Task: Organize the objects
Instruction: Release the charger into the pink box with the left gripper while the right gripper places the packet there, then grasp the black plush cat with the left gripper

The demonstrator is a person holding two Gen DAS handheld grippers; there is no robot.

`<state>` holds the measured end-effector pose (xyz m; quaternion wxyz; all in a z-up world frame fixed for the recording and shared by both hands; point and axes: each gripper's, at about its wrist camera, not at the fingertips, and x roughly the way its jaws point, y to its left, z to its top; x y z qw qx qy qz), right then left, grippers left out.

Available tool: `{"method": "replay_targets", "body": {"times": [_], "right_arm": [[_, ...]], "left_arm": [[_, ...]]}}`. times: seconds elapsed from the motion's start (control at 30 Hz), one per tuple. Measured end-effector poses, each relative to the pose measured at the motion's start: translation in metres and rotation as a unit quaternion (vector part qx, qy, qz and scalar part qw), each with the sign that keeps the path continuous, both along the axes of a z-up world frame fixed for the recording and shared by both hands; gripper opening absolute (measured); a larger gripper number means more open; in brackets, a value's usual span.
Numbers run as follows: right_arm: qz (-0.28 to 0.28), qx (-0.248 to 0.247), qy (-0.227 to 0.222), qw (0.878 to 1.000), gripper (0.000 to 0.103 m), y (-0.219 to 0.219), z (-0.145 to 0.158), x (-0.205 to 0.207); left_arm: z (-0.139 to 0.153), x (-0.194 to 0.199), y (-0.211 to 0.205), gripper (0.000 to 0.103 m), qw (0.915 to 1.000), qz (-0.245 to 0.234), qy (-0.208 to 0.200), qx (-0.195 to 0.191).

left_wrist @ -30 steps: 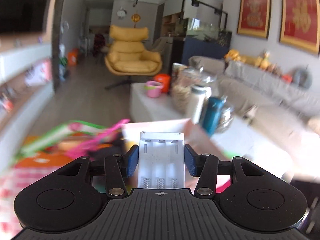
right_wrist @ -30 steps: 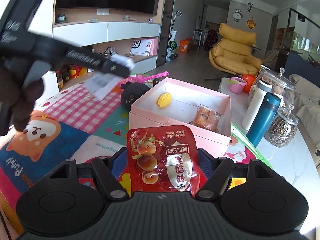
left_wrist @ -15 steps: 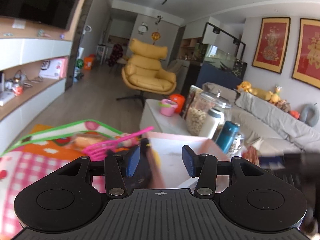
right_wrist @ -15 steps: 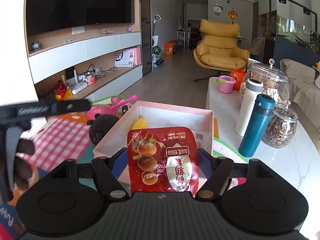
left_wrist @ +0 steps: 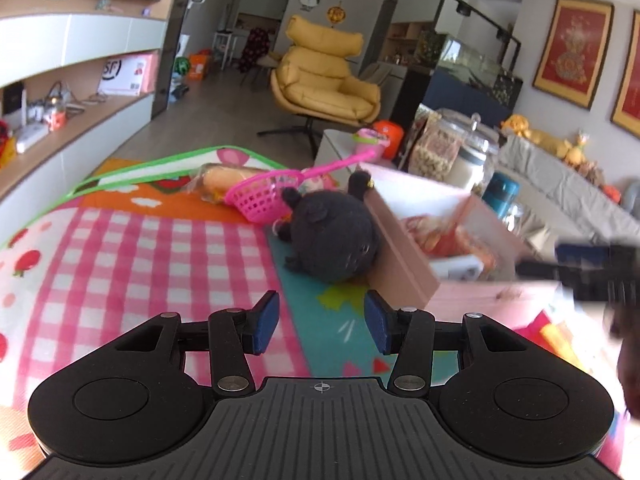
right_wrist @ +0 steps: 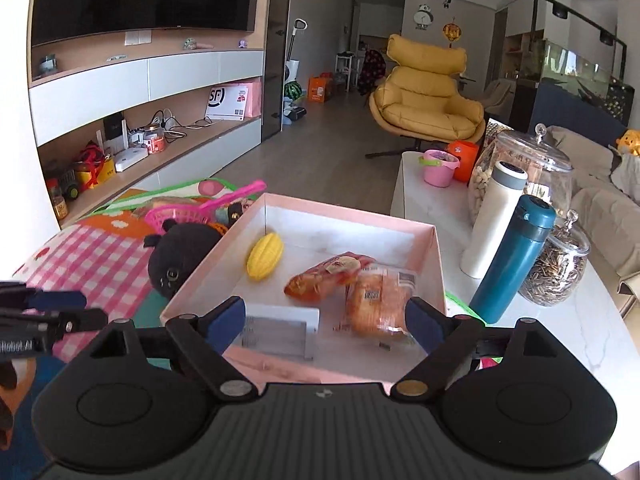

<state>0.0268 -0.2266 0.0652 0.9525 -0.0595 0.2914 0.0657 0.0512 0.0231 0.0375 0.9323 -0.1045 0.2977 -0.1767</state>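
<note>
The pink box (right_wrist: 434,264) sits open on the play mat (left_wrist: 132,264), its far side by the white surface (right_wrist: 560,320). Inside it lie a yellow star-shaped toy (right_wrist: 265,255), an orange-red snack packet (right_wrist: 328,276), a wrapped bun (right_wrist: 376,304) beside that, and a white battery holder (right_wrist: 280,334) near the front wall. The right gripper (right_wrist: 326,326) hangs over the box's near edge; its fingers have just been opening and now stand wide apart with nothing pressed between them. The left gripper (left_wrist: 322,322) is low over the mat, left of the box, its blue-padded fingers a modest way apart and empty. A black plush toy (left_wrist: 330,236) leans against the box's outer left wall, with a pink toy basket (left_wrist: 260,196) just behind it. On the white surface stand a teal flask (right_wrist: 516,258), a white flask (right_wrist: 494,220), and two lidded glass jars (right_wrist: 560,268), one of seeds, one of nuts.
</note>
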Motion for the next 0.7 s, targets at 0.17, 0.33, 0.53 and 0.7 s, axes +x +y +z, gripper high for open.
{"method": "replay_targets", "body": {"times": [0.17,0.33,0.53,0.7], "right_arm": [[0.001,-0.03,-0.03,0.999,0.097,0.004,-0.017,-0.025],[0.016,-0.019,-0.021,0.999,0.097,0.011,-0.025,-0.027],[0.027,-0.018,-0.014,0.999,0.101,0.009,-0.03,-0.031],[0.027,-0.021,-0.009,0.999,0.101,0.009,-0.029,-0.03]], "left_arm": [[0.024,0.04,-0.007,0.051,0.9986,0.018,-0.005,-0.05],[0.023,0.095,-0.028,0.051,0.9965,0.046,0.062,-0.032],[-0.004,0.114,-0.036,0.069,0.9921,0.052,0.103,-0.05],[-0.008,0.106,-0.04,0.069,0.9952,0.026,0.091,-0.027]]}}
